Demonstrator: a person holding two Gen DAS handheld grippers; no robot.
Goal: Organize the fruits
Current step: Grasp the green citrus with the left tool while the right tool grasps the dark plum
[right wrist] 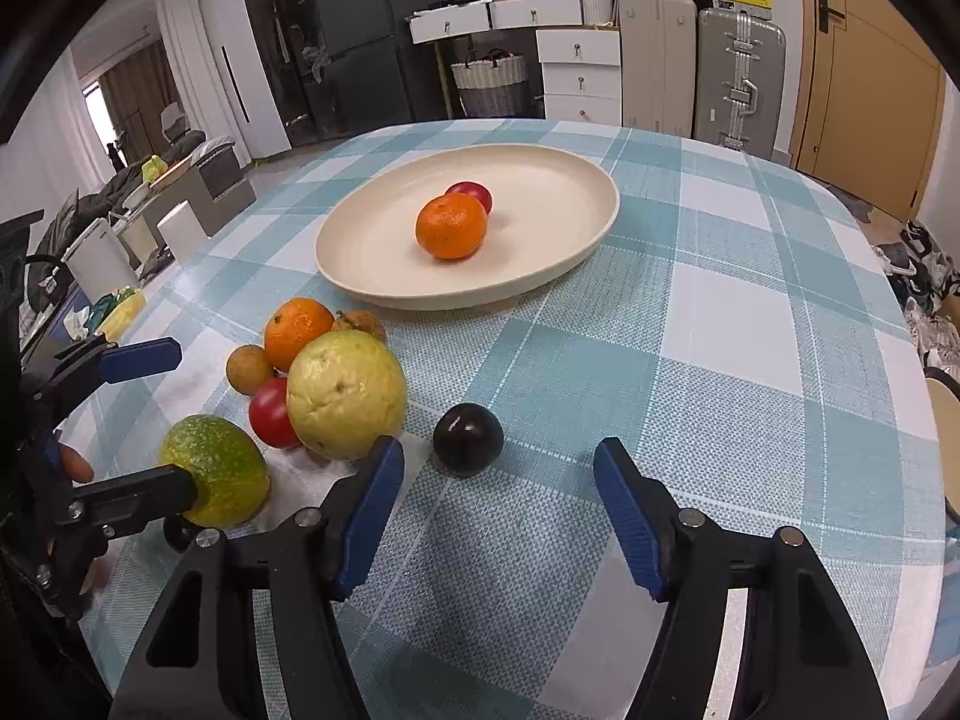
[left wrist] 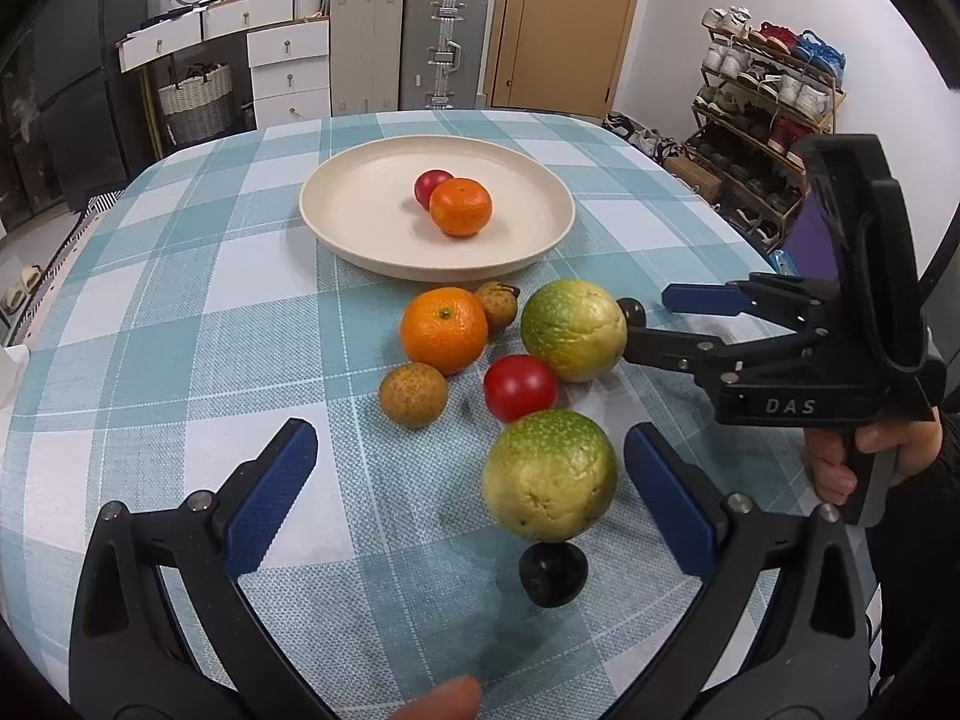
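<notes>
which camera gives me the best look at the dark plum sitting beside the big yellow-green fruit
The right wrist view. There the dark plum sits whole and unobstructed on the tablecloth, just ahead of the open right gripper. In the left wrist view only a sliver of it peeks out behind the yellow-green fruit, beside the right gripper's arm.

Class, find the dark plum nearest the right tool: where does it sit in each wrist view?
Left wrist view: dark plum far right of the fruit cluster, mostly hidden behind a green-yellow fruit.
Right wrist view: dark plum centre, just ahead of the open right tool.
Shared landmark: cream plate.
</notes>
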